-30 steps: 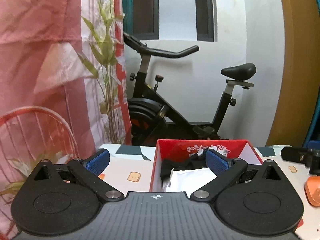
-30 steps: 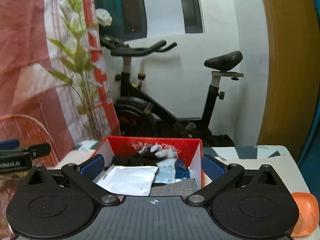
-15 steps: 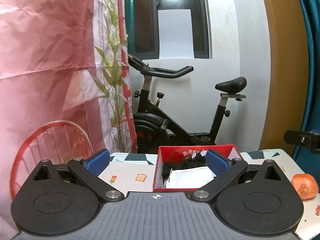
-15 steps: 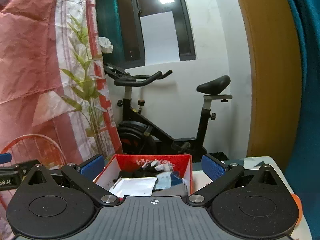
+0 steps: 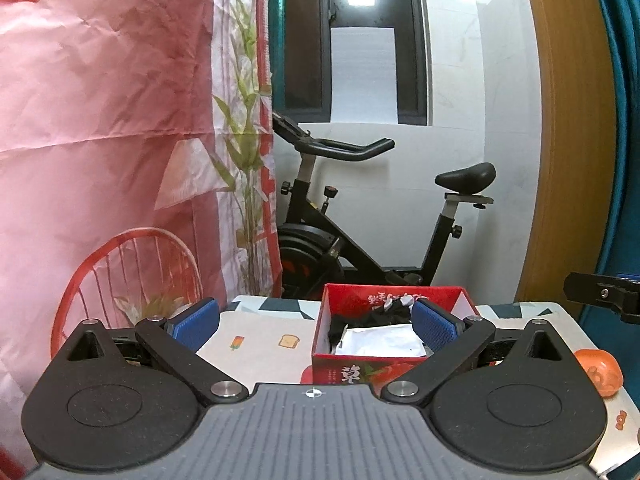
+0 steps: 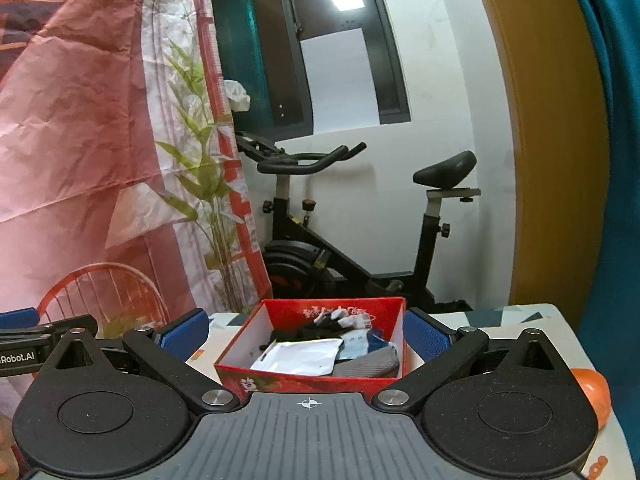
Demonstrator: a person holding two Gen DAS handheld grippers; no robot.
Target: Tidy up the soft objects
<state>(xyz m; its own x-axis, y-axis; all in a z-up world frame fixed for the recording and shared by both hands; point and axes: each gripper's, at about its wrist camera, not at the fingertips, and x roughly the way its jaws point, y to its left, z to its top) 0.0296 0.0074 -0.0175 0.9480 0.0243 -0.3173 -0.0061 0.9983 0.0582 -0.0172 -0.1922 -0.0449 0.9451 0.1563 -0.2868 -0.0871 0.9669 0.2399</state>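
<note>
The left claw (image 5: pixel 314 326) hangs above the near edge of the white patterned tabletop (image 5: pixel 260 344), its blue-padded fingers (image 5: pixel 194 320) spread wide with nothing between them; its right pad sits in front of the open red cardboard box (image 5: pixel 394 372), which stands on the tabletop slightly right of the claw's centre line. The right claw (image 6: pixel 306 332) is likewise spread wide and empty, and in its view the red cardboard box (image 6: pixel 312 382) sits squarely between its two blue pads, lower than the fingers and apart from them. Inside the box lie the soft things: a flat white plastic pouch (image 6: pixel 300 356) at the front, a black glove with white fingertips (image 6: pixel 320 328) toward the back wall, a folded grey cloth (image 6: pixel 370 362) at the right front corner, and a blue and white packet (image 6: pixel 362 342) just behind the cloth. From the left view the white pouch (image 5: pixel 380 340) and the black glove (image 5: pixel 372 316) show over the box's front wall. An orange rounded plastic object (image 5: pixel 600 372) rests on the tabletop to the right of the box, well apart from it. Behind the tabletop stand a black exercise bike (image 6: pixel 360 240) against a white wall and a pink printed curtain with a bamboo motif (image 5: pixel 120 140) on the left
</note>
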